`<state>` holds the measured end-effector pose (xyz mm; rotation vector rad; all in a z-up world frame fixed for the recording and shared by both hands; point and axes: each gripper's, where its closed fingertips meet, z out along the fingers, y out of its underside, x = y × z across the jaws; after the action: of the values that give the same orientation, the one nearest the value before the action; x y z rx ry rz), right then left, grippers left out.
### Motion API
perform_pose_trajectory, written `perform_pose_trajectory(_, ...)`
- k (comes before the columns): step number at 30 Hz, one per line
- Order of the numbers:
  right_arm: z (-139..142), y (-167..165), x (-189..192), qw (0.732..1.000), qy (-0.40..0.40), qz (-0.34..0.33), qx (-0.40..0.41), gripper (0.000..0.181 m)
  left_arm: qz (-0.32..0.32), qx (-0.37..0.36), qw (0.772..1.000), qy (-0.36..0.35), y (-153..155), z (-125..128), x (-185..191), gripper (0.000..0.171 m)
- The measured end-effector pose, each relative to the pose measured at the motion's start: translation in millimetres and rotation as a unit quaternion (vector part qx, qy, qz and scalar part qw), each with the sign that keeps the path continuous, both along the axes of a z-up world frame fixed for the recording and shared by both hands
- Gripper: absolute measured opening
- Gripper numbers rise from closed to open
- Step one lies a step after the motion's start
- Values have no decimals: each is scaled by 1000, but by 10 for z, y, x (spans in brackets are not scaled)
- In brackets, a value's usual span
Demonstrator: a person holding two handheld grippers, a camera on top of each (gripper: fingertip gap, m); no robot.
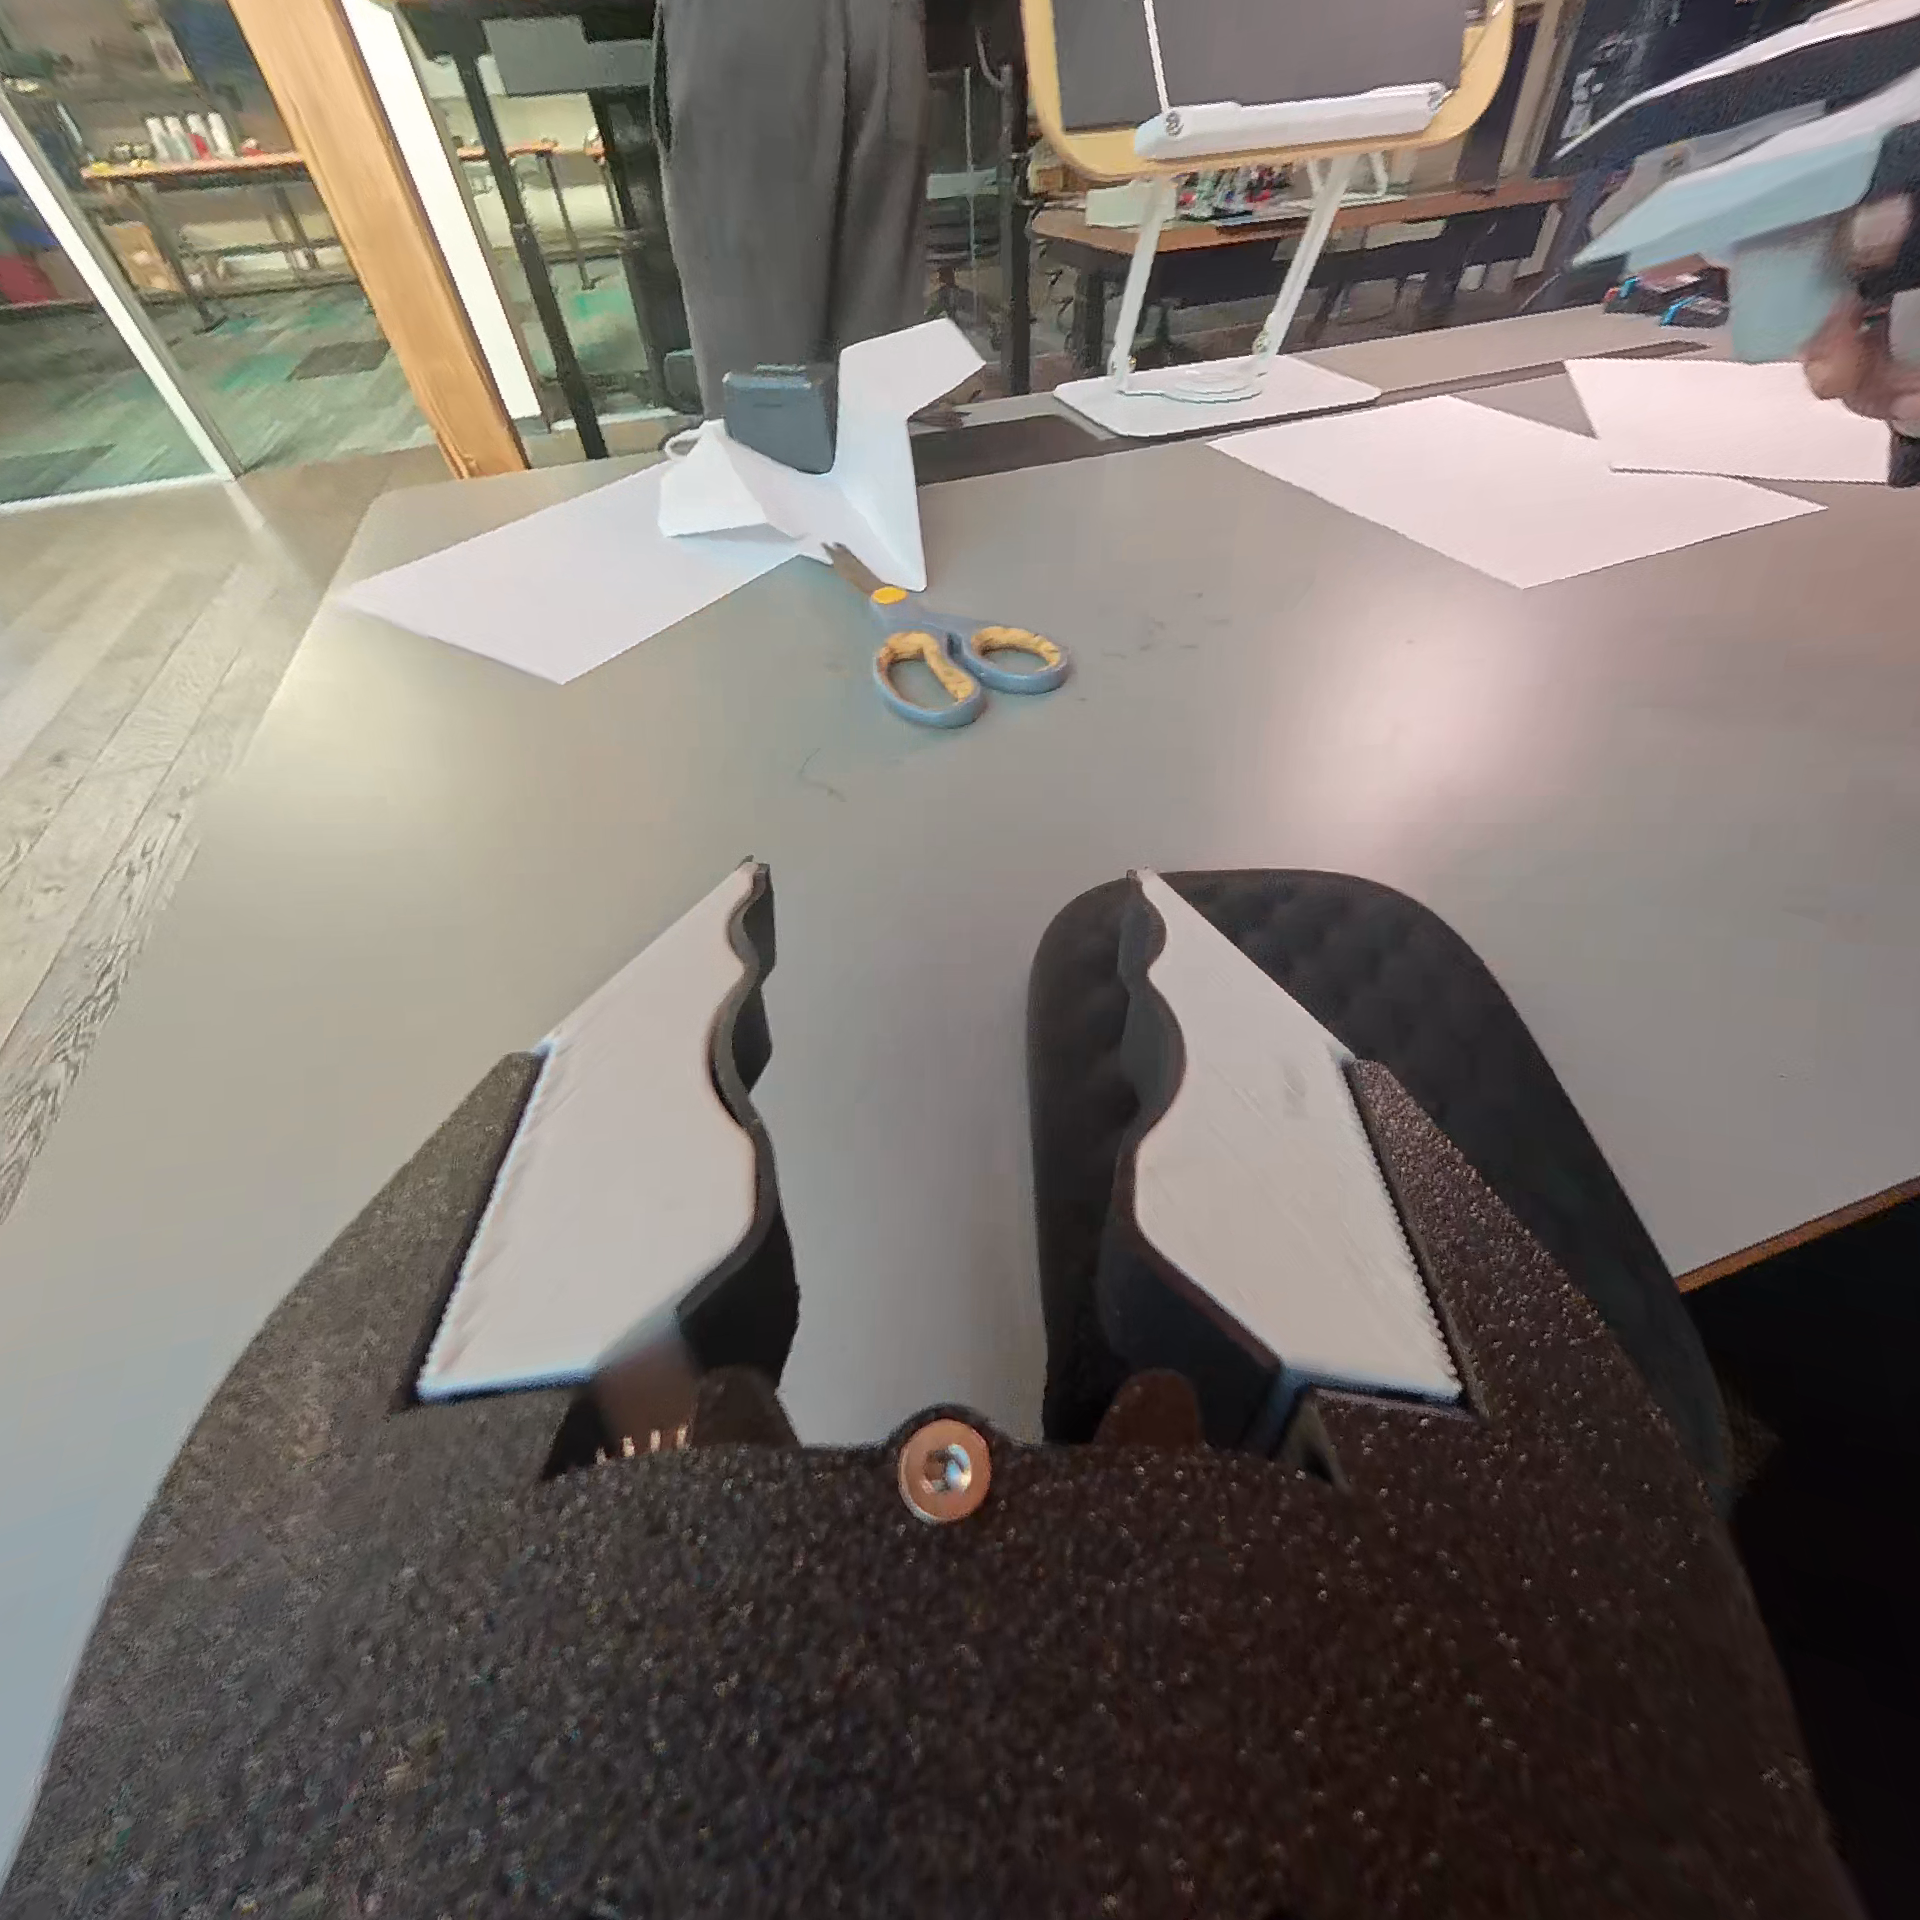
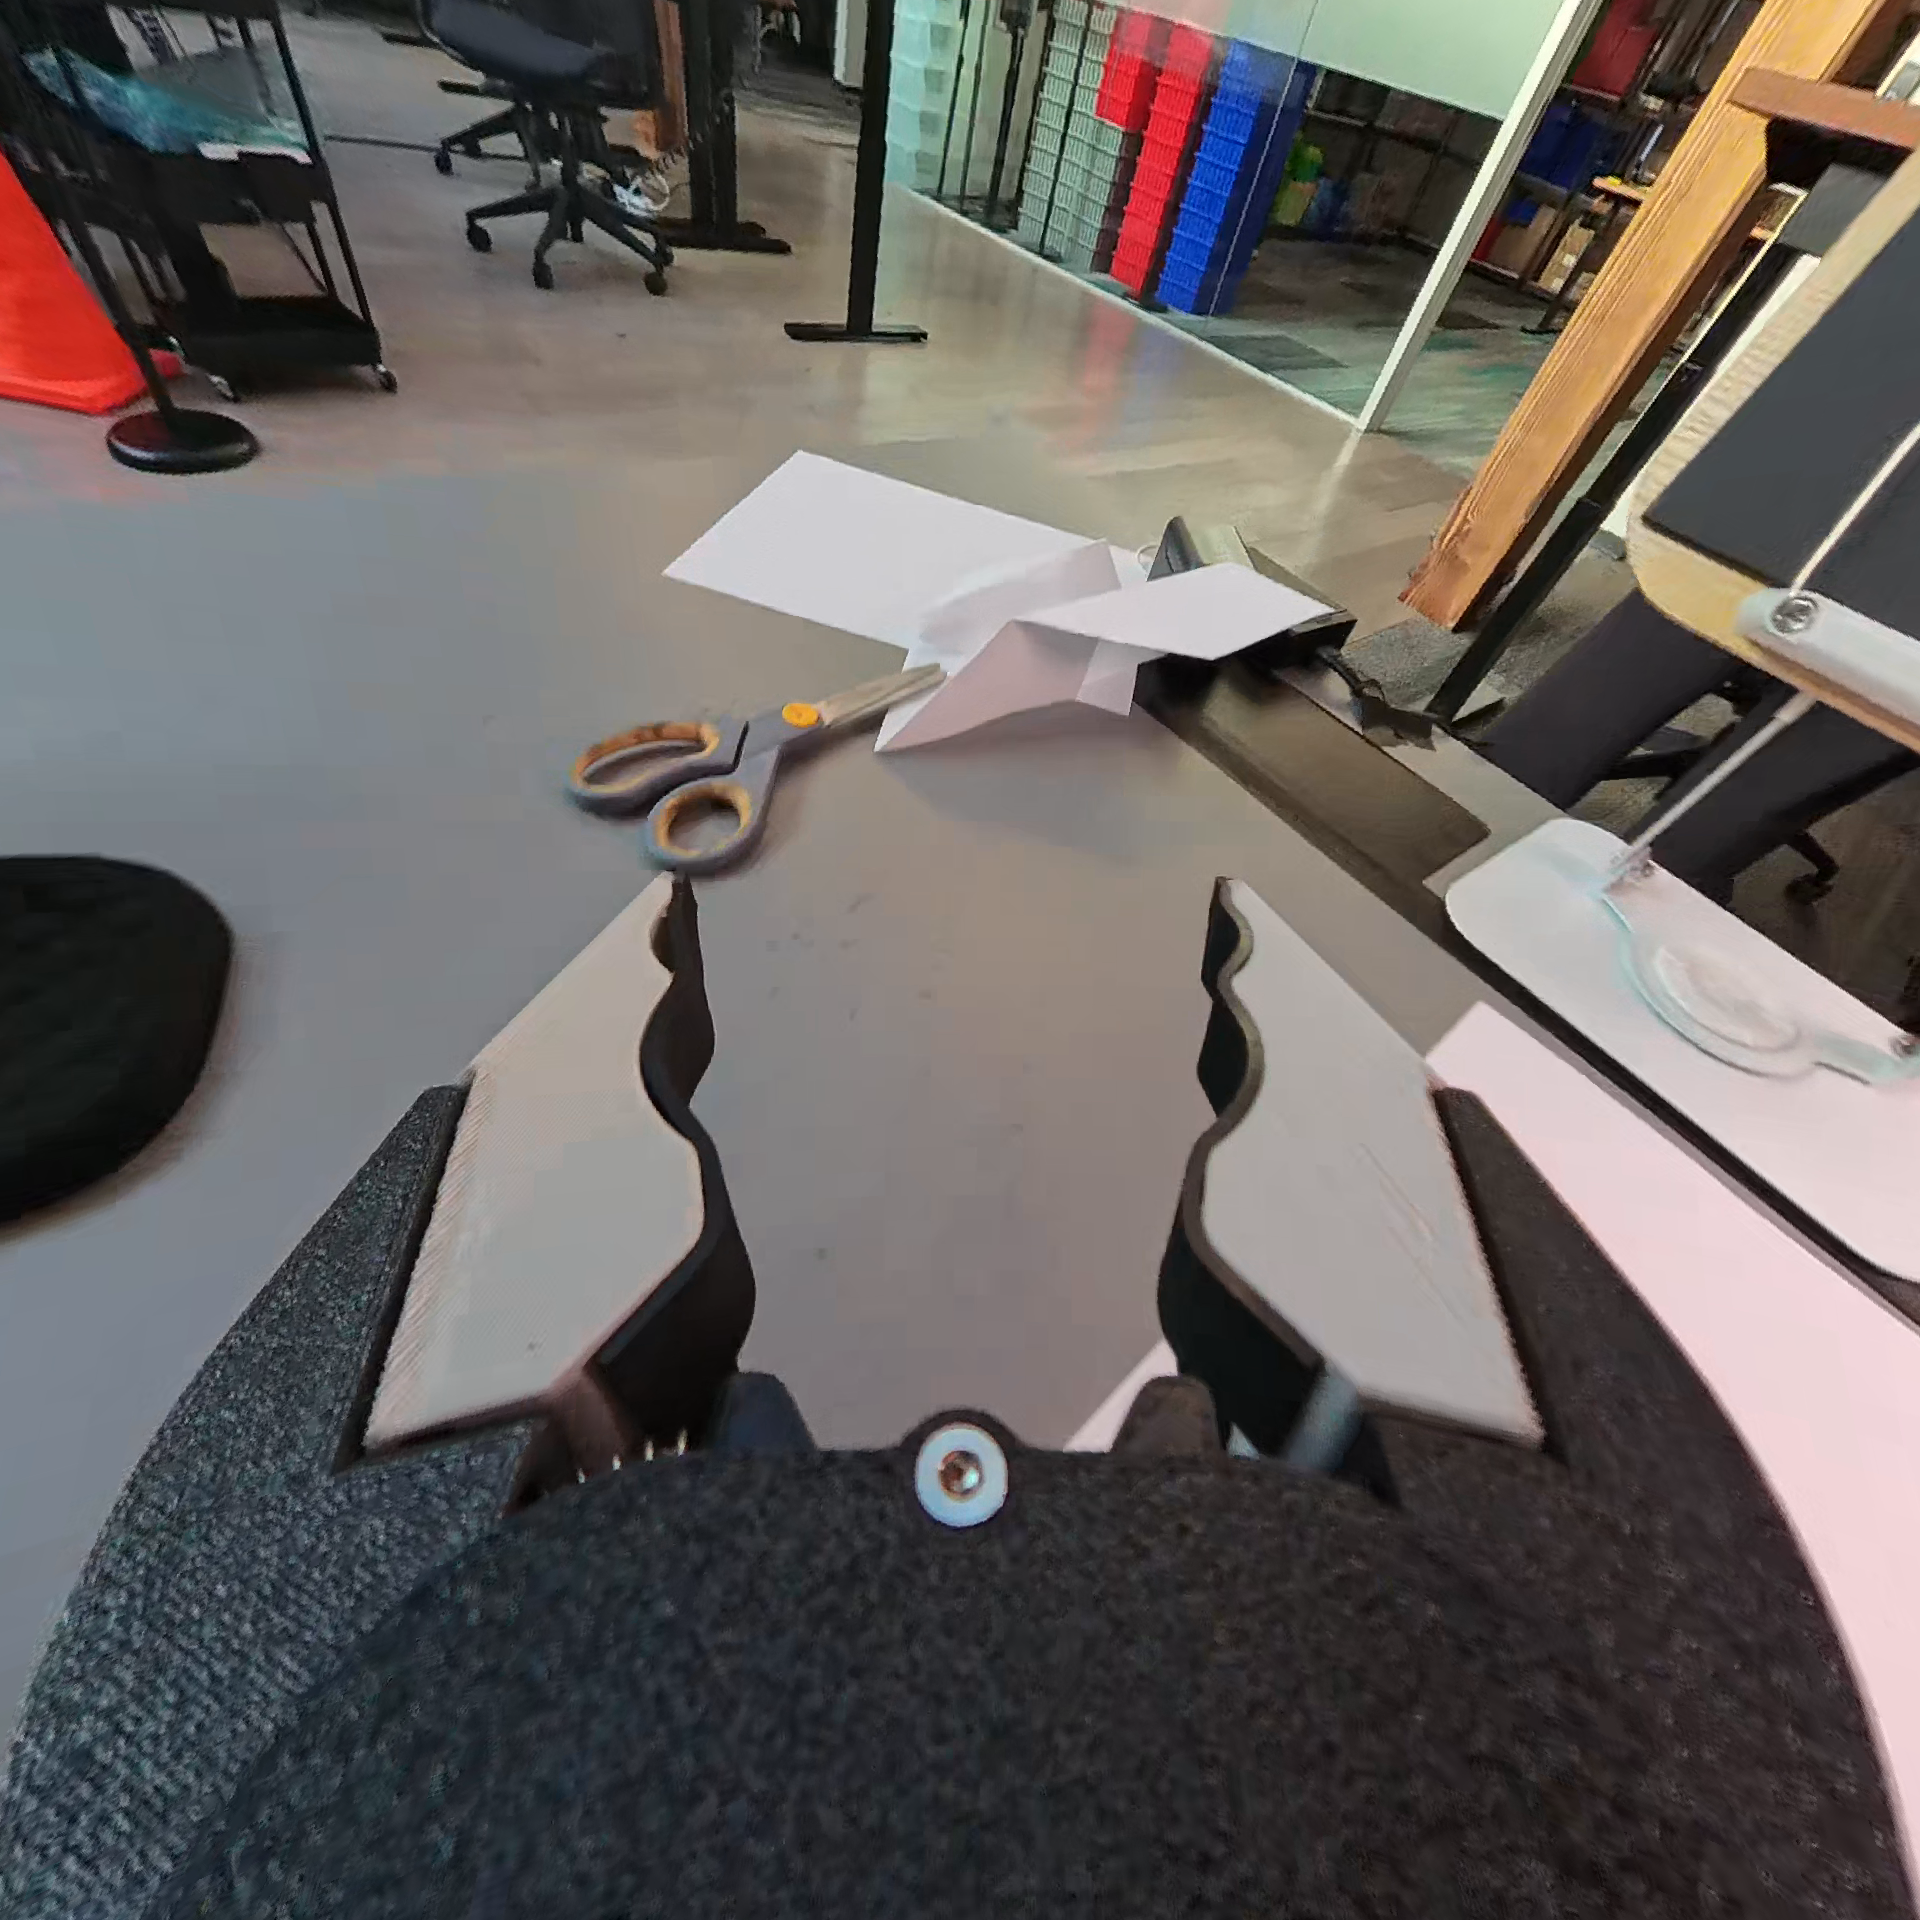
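My left gripper (image 1: 951,883) is open and empty, held low over the grey table (image 1: 1351,790). Its right finger is above a black rounded pad (image 1: 1351,966). Grey-handled scissors (image 1: 961,660) lie shut farther ahead, blades toward a folded paper plane (image 1: 862,468). My right gripper (image 2: 951,894) is open wide and empty over bare table (image 2: 312,644). The scissors (image 2: 707,769) lie just ahead and left of its left fingertip, next to the paper plane (image 2: 1049,665). The right gripper also shows blurred at the far right of the left wrist view (image 1: 1756,208).
Flat white sheets (image 1: 1507,499) lie on the table at right, another sheet (image 1: 551,592) at left. A small dark box (image 1: 779,416) stands by the plane. A white stand base (image 1: 1216,390) holds a screen at the back. A person's legs (image 1: 790,156) stand beyond the table. The black pad (image 2: 94,1018) is at left.
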<state>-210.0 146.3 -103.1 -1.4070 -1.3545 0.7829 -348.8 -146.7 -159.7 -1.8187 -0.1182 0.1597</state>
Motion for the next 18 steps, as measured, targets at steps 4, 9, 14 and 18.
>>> perform_pose_trajectory(4,-67,225,-649,999,-17,18,24,102,29,3,999,-42,-180,44,-13,65)
perform_pose_trajectory(9,-488,664,-295,983,-158,5,98,115,49,-9,998,-46,-255,180,130,65)
perform_pose_trajectory(14,-1031,1260,819,963,-257,-55,-67,123,55,17,997,-57,-178,309,248,65)
perform_pose_trajectory(18,-1368,1474,1556,937,-297,-80,-167,109,62,37,995,-71,-132,250,484,65)
